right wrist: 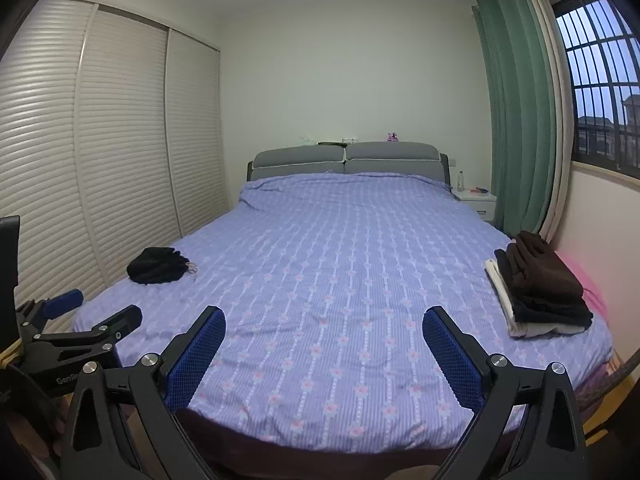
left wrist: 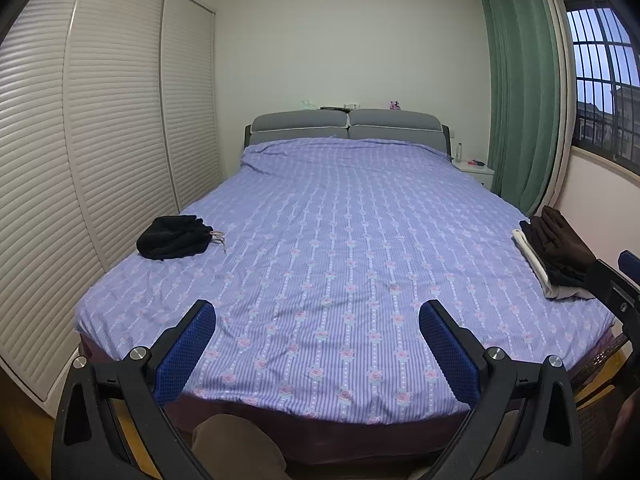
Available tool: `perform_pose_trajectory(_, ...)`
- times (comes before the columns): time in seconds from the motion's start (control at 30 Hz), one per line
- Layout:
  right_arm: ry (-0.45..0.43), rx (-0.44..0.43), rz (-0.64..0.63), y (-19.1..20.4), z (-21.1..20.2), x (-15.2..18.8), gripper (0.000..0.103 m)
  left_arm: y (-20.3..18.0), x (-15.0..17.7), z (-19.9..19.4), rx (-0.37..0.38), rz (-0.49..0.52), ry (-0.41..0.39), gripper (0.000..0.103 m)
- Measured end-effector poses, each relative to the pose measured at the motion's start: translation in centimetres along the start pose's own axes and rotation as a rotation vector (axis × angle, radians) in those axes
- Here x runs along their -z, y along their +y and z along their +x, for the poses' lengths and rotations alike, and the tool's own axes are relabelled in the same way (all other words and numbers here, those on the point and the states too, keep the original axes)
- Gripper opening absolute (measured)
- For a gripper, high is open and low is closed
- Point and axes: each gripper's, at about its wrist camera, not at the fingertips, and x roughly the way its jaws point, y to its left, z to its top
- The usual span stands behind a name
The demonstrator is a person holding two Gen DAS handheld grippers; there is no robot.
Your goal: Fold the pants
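Note:
A crumpled pair of black pants (left wrist: pixel 172 237) with a drawstring lies near the left edge of the bed (left wrist: pixel 340 240); it also shows in the right wrist view (right wrist: pixel 158 265). A stack of folded dark and white clothes (left wrist: pixel 554 258) sits at the bed's right edge, also in the right wrist view (right wrist: pixel 536 290). My left gripper (left wrist: pixel 318 320) is open and empty, held over the foot of the bed. My right gripper (right wrist: pixel 324 326) is open and empty beside it. The left gripper also shows at the left of the right wrist view (right wrist: pixel 94 308).
White louvered wardrobe doors (left wrist: pixel 100 140) run along the left side of the bed. A grey headboard (left wrist: pixel 348 126) stands at the far wall. A white nightstand (left wrist: pixel 476 170) with a bottle, a green curtain (left wrist: pixel 520 92) and a barred window are at the right.

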Motion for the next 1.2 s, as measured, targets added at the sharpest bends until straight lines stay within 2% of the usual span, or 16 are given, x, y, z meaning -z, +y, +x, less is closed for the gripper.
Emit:
perform_pose_trajectory(0.67, 0.002, -0.009, 0.01, 0.0, 0.36, 0.36, 0.1, 0.05, 0.21, 0.16, -0.023, 0.009, -0.001, 0.103)
perform_pose_trajectory(1.2, 0.005, -0.01, 0.002, 0.47, 0.59, 0.51, 0.1, -0.04, 0.08, 0.09, -0.002, 0.02, 0.005, 0.103)
